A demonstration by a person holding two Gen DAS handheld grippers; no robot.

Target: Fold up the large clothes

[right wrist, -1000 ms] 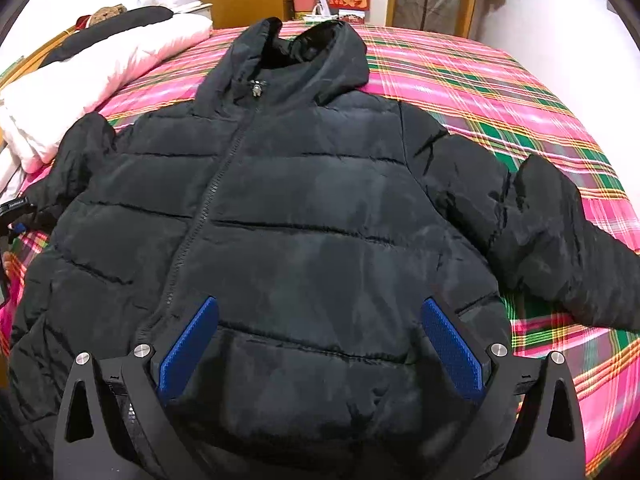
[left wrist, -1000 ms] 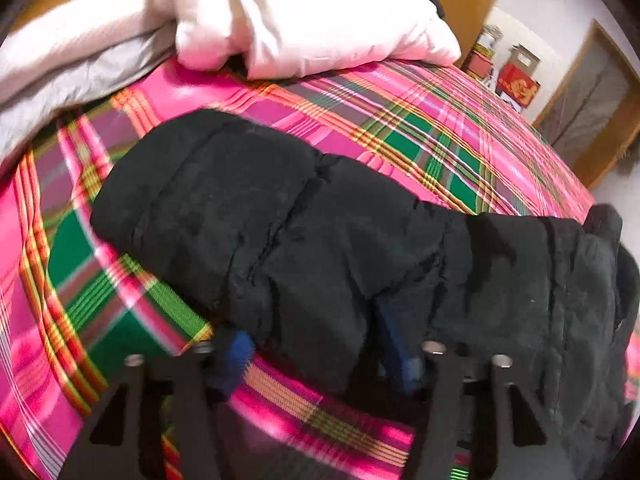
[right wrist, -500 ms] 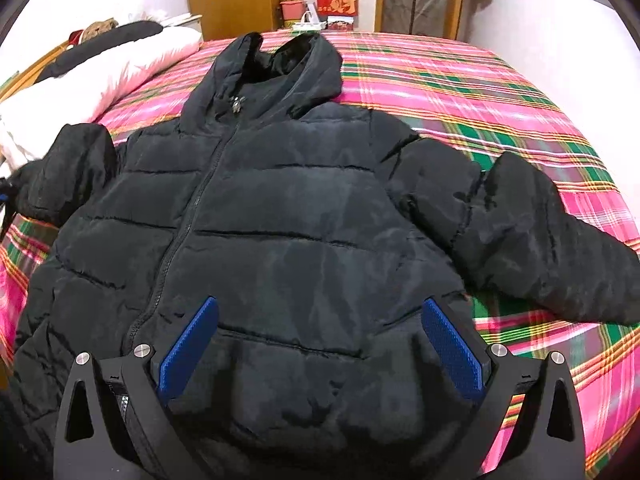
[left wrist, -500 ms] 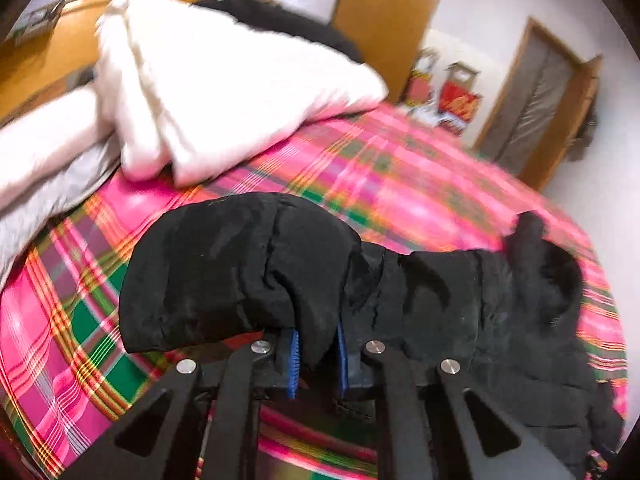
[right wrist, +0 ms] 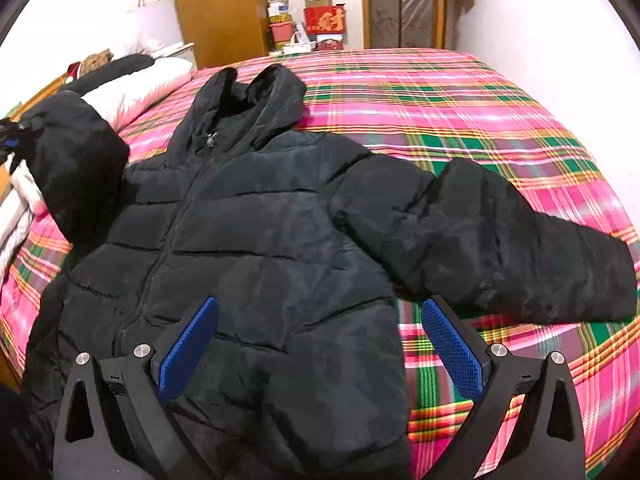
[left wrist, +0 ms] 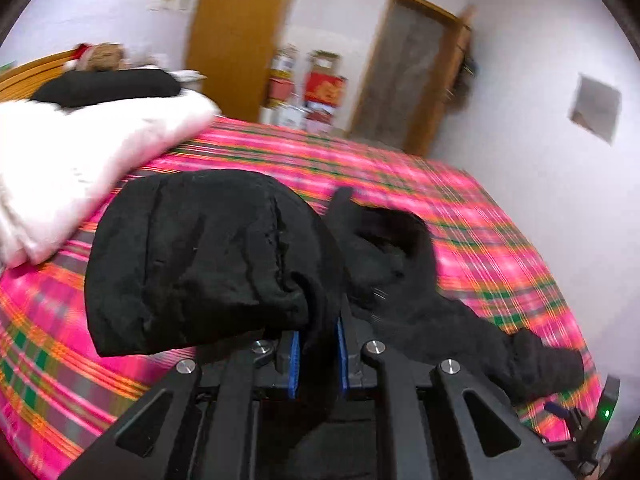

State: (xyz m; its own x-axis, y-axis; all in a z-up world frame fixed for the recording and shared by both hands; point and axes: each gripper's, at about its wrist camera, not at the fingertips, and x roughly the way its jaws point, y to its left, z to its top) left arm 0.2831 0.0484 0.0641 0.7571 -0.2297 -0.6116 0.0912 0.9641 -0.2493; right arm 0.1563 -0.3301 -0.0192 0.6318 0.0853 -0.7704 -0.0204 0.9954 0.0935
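A large black puffer jacket (right wrist: 272, 232) lies front up on the pink plaid bed, hood (right wrist: 256, 100) toward the far side. Its one sleeve (right wrist: 500, 240) lies flat to the right. My left gripper (left wrist: 318, 344) is shut on the other sleeve (left wrist: 200, 256) and holds it lifted above the bed; that raised sleeve also shows in the right wrist view (right wrist: 76, 164). My right gripper (right wrist: 316, 340) is open and empty, hovering over the jacket's lower hem.
A white duvet (left wrist: 80, 152) with a black garment (left wrist: 108, 86) on it lies at the head of the bed. The plaid bedspread (right wrist: 480, 96) stretches right. A wooden wardrobe (right wrist: 216, 4), boxes (right wrist: 320, 20) and a door (right wrist: 404, 0) stand behind the bed.
My left gripper closed on the sleeve and lifted it up off the bed, swinging toward the jacket's body. My right gripper stayed open and drew back slightly.
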